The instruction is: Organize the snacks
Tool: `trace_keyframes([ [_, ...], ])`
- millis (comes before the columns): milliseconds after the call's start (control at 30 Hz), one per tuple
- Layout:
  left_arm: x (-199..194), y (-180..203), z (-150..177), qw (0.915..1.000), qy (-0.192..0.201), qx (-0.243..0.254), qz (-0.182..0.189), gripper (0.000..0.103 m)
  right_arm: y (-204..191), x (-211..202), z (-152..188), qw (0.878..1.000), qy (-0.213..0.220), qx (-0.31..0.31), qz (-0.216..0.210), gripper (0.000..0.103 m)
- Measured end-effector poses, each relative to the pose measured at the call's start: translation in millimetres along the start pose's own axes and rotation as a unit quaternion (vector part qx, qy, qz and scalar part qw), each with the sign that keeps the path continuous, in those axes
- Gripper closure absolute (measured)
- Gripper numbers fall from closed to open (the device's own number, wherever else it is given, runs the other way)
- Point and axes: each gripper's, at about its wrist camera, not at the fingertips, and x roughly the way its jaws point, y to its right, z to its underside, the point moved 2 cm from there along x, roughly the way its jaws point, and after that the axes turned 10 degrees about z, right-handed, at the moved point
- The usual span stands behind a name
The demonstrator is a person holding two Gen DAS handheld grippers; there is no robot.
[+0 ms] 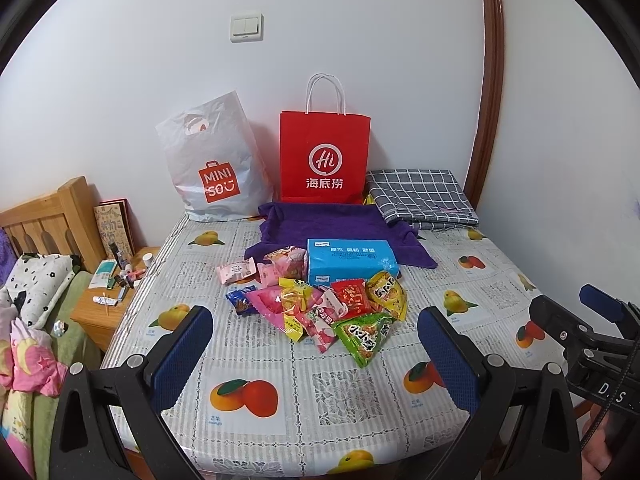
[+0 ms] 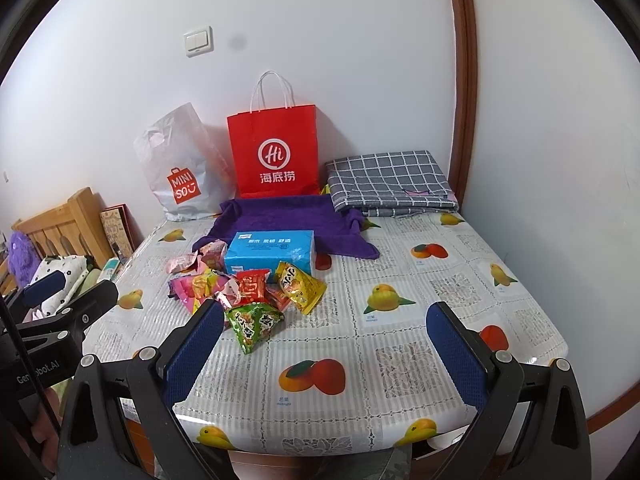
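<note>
Left wrist view, frame centre: we are facing a snack pile (image 1: 320, 304); both grippers (image 1: 316, 354) (image 2: 324, 354) spread, empty; we are judging the green packet (image 1: 364, 336) easiest first.

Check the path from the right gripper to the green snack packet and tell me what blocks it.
Nothing visible does. The right gripper is open over bare tablecloth, and the green snack packet lies at the near edge of the snack pile, just ahead beside its left finger. The blue tissue pack sits behind the pile.
</note>
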Motion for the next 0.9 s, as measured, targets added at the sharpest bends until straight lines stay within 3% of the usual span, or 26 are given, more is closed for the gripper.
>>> trace_keyframes([
  [900, -4.6, 5.2, -5.3, 1.0000, 0.004, 0.005, -0.001, 0.000, -1.9, -2.6, 0.0, 1.000, 0.005, -0.002, -0.003, 0.002],
])
